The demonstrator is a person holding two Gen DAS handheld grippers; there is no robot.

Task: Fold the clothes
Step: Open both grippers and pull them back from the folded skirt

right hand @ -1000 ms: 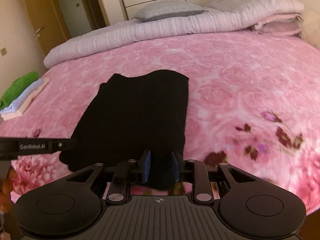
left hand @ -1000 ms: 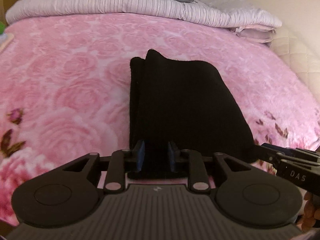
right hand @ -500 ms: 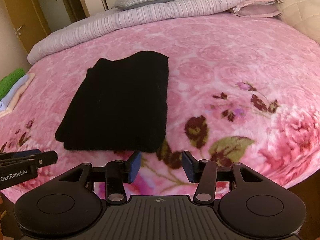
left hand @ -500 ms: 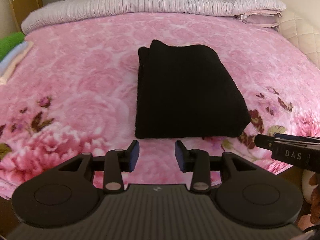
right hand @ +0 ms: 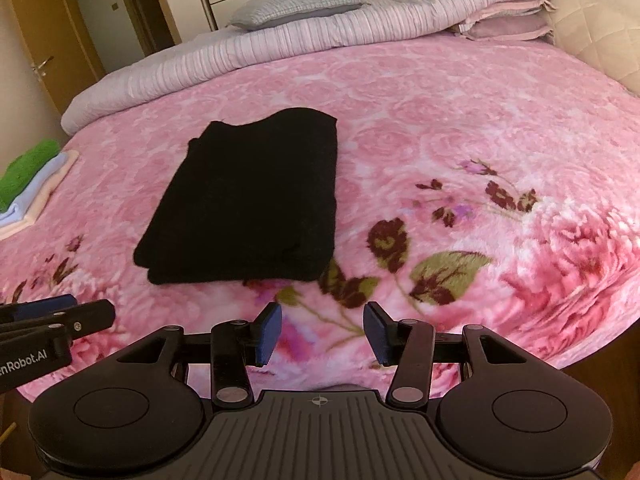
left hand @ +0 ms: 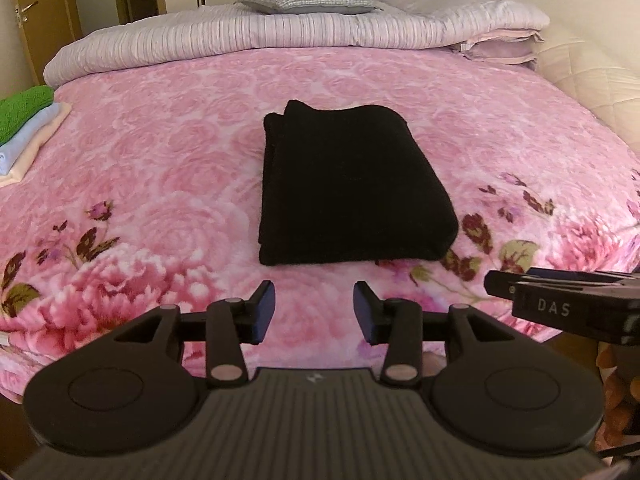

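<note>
The folded black garment (left hand: 352, 184) is left flat on the pink floral blanket (left hand: 168, 184) (bare blanket all round). The left gripper (left hand: 314, 312) is seen opening, nothing between its jaws; the right gripper (right hand: 322, 334) is held open, empty, short of the garment's near edge.

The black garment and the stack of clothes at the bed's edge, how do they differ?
The black garment is one dark piece, lying mid-bed on the pink blanket; the stack sits at the bed's edge and layers several pieces: green on top, then light blue, then cream. The garment looks bulkier than any single piece in the stack. Both are folded flat, untouched by either gripper.
</note>
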